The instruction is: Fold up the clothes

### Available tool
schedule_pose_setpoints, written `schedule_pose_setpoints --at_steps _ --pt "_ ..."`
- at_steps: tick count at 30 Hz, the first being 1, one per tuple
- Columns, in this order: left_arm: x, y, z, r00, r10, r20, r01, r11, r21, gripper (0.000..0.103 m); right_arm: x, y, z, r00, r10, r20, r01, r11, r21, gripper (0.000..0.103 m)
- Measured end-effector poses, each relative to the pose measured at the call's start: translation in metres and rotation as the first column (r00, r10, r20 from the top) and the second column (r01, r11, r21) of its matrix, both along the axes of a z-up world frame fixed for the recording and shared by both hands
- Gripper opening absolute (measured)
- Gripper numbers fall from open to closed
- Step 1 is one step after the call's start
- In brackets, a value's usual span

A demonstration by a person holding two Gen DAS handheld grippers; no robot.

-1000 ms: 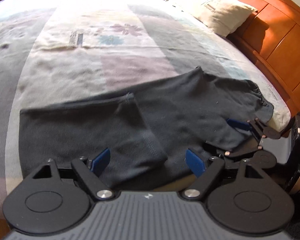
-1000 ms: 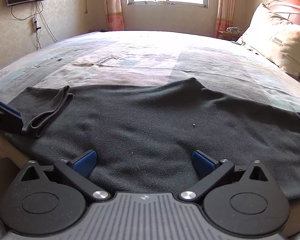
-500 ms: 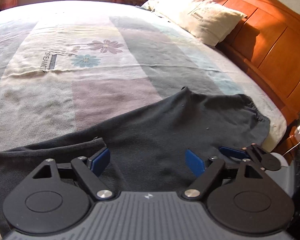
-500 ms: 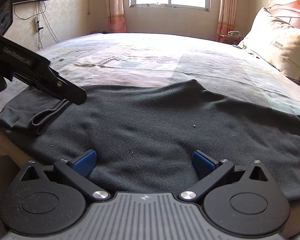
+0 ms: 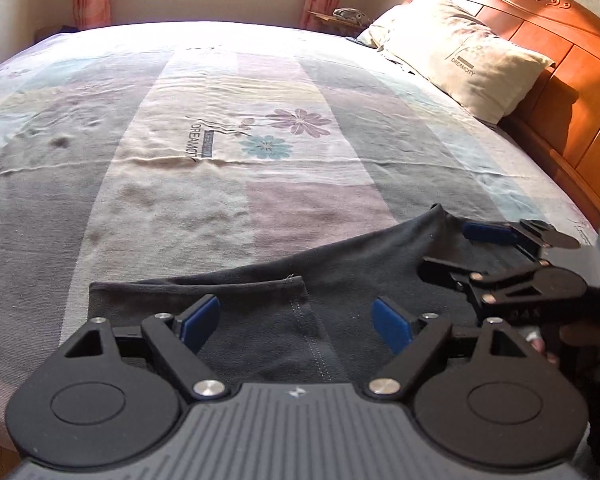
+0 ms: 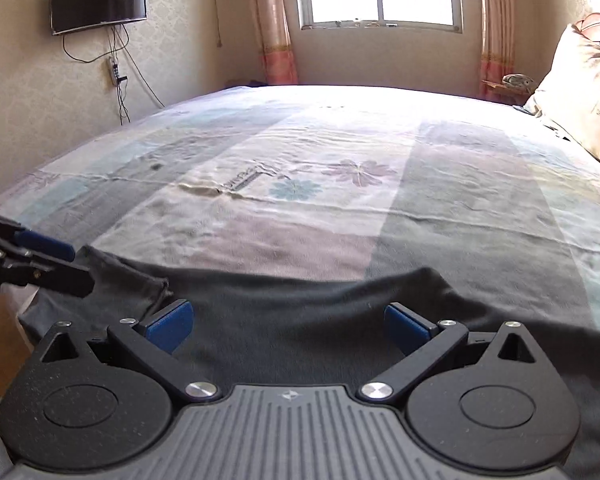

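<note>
Across the lower part of the left wrist view, the dark grey knit garment [image 5: 340, 280] lies flat along the near edge of the pastel patchwork bedspread [image 5: 220, 160], one end already doubled over at lower left, probably so the rest can be folded inward. The left gripper [image 5: 296, 318] hovers above it, blue fingers [image 5: 198, 318] spread, pinching nothing. At right the right gripper [image 6: 286, 322] hangs likewise, its fingers apart and empty.
</note>
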State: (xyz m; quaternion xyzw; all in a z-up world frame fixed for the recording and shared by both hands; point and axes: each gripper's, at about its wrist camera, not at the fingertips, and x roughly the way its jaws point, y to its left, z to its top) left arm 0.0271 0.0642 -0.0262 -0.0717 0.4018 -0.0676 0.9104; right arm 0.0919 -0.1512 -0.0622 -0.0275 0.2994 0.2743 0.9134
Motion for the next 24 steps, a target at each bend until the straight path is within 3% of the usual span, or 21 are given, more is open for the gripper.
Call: schedule_pose_setpoints --at_steps 2,5,7,10,19,24 --pt "-0.003 -0.001 -0.001 1.000 -0.005 0.001 0.005 1.000 -0.001 0.084 0.021 0.007 -0.003 0.999 0.013 -0.031 -0.012 1.000 0.012 0.103" --pt "-0.006 -0.002 -0.005 1.000 -0.018 -0.010 0.018 1.000 -0.015 0.084 0.052 0.016 -0.024 0.994 -0.010 -0.113 0.006 0.999 -0.037 0.103" --pt "-0.005 -0.003 -0.008 0.999 -0.030 -0.012 0.029 0.999 -0.017 0.084 0.064 0.016 -0.040 0.993 -0.032 -0.112 0.021 0.995 -0.096 0.103" --pt "-0.003 -0.002 -0.012 0.999 -0.033 -0.014 0.033 0.999 -0.006 0.084 0.067 0.011 -0.042 0.998 0.000 -0.070 -0.007 0.996 -0.094 0.103" --pt "-0.006 0.004 -0.014 0.999 -0.043 -0.015 0.043 0.999 -0.004 0.084 0.048 -0.005 -0.015 0.991 -0.010 -0.132 0.011 1.000 0.006 0.103" --pt "-0.011 0.007 -0.009 0.999 -0.032 -0.001 0.032 0.999 -0.007 0.084 0.062 0.002 -0.037 0.985 -0.071 -0.157 0.060 0.996 -0.072 0.103"
